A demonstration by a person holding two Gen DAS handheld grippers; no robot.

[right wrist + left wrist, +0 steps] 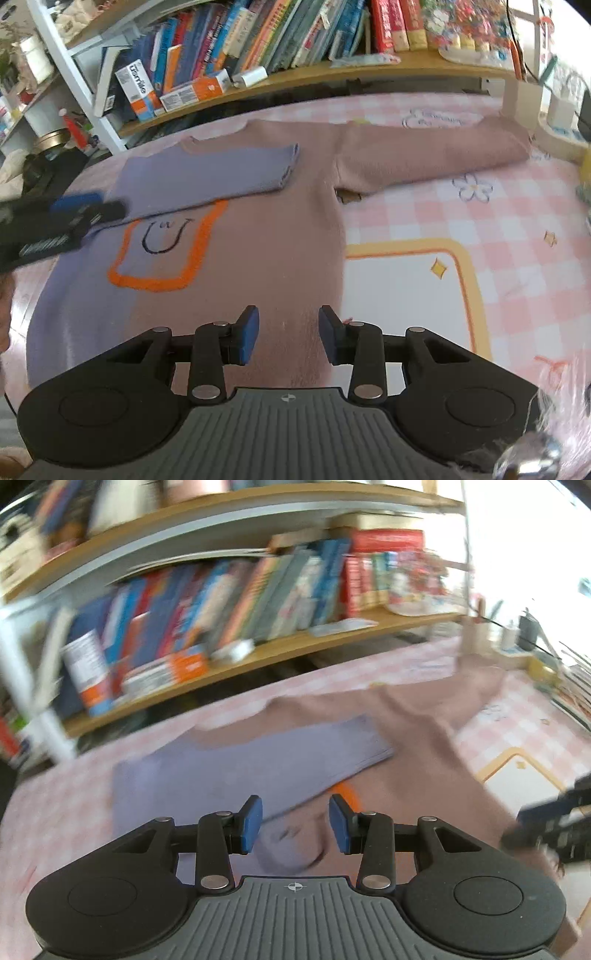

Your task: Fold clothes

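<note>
A two-tone sweater [266, 236], mauve-brown on the right half and lavender on the left, lies flat on a pink checked cloth [498, 221]. It bears an orange-outlined patch [162, 254] with a smiley. Its lavender sleeve [207, 173] is folded across the chest; the mauve sleeve [432, 155] stretches out to the right. My right gripper [288, 334] hovers open over the sweater's lower part, holding nothing. My left gripper [295, 821] is open above the lavender sleeve [251, 760]; this view is blurred. It also appears as a blurred dark shape, the left gripper [62, 221], at the sweater's left side.
A wooden bookshelf [295, 70] packed with books runs along the far edge of the table. A white panel with a yellow border [406, 288] is printed on the cloth right of the sweater. Boxes and small items [561, 110] stand at the far right.
</note>
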